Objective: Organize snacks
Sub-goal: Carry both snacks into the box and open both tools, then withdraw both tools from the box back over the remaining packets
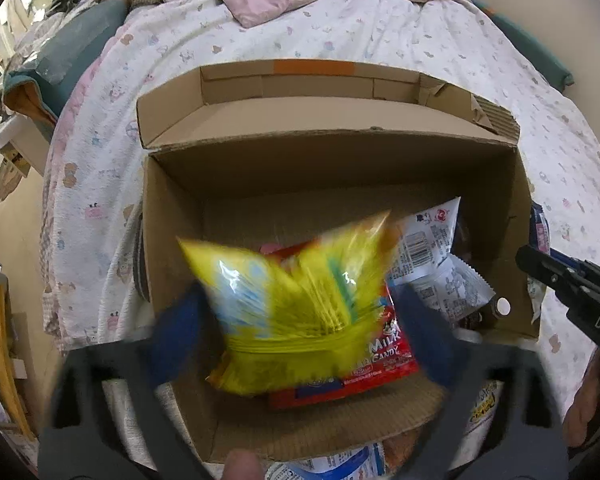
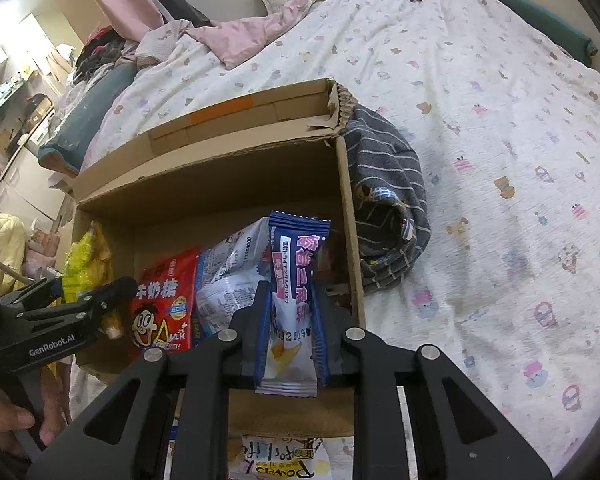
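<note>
An open cardboard box (image 1: 332, 168) stands on the bed. Over it, my left gripper (image 1: 300, 336) is open wide, and a blurred yellow snack bag (image 1: 296, 292) hangs loose between its blue pads (image 1: 184, 332). Under the bag, a red milk candy bag (image 1: 384, 360) and white packets (image 1: 432, 256) lie in the box. At the box's right side, my right gripper (image 2: 290, 300) is shut on an upright blue and white snack packet (image 2: 296, 256). The right wrist view also shows the left gripper (image 2: 100, 300), the yellow bag (image 2: 86, 264) and the red bag (image 2: 160, 304).
The box (image 2: 220, 184) sits on a white patterned bed sheet (image 2: 500, 140). A grey striped cloth (image 2: 388, 200) lies against its right wall. More snack packs (image 2: 276, 460) lie below the box's near edge. A person's hand (image 2: 16, 416) holds the left gripper.
</note>
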{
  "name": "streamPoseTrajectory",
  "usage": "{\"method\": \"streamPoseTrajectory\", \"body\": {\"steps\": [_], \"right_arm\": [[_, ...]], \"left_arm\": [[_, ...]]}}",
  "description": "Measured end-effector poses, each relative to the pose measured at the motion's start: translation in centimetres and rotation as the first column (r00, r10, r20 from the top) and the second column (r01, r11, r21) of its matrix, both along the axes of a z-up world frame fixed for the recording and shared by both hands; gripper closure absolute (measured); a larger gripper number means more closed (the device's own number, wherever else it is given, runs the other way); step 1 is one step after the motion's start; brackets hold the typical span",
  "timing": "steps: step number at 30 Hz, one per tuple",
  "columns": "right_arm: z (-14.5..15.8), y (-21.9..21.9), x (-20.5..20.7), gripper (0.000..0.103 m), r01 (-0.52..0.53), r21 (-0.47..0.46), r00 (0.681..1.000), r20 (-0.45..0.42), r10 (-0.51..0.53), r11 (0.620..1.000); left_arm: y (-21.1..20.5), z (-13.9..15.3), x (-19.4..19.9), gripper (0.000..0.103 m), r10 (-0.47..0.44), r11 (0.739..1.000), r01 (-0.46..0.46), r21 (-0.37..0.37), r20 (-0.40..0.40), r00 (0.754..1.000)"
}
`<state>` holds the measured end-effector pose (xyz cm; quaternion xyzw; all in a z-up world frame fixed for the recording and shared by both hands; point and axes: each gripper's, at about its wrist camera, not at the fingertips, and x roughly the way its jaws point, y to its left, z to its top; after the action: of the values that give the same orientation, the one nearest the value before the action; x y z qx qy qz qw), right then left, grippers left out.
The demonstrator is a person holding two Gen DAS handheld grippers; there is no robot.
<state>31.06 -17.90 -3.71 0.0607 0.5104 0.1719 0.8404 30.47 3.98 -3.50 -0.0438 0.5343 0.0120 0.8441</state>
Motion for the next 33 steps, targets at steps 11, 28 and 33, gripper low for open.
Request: {"method": "streamPoseTrajectory", "body": {"steps": [11, 28, 33], "right_arm": [[0.1, 0.4, -0.3, 0.08, -0.015, -0.024, 1.0, 0.026, 0.015, 1.0], [2.6, 0.3, -2.6, 0.028, 0.0, -0.038, 0.993, 0.118, 0.004, 0.999], [3.0, -0.4, -4.1, 0.028, 0.002, -0.033, 0.994, 0.112, 0.002, 0.999]], "left_arm": [[0.1, 0.5, -0.5, 0.0, 0.001, 1.0, -0.001, -0.021, 0.007, 1.0], [1.2, 2.2, -2.9, 0.0, 0.037, 0.995, -0.036, -0.089, 0.004, 0.999], [2.0, 2.4, -5.7, 0.0, 0.05, 0.991, -0.054, -0.119, -0.037, 0.998]]}}
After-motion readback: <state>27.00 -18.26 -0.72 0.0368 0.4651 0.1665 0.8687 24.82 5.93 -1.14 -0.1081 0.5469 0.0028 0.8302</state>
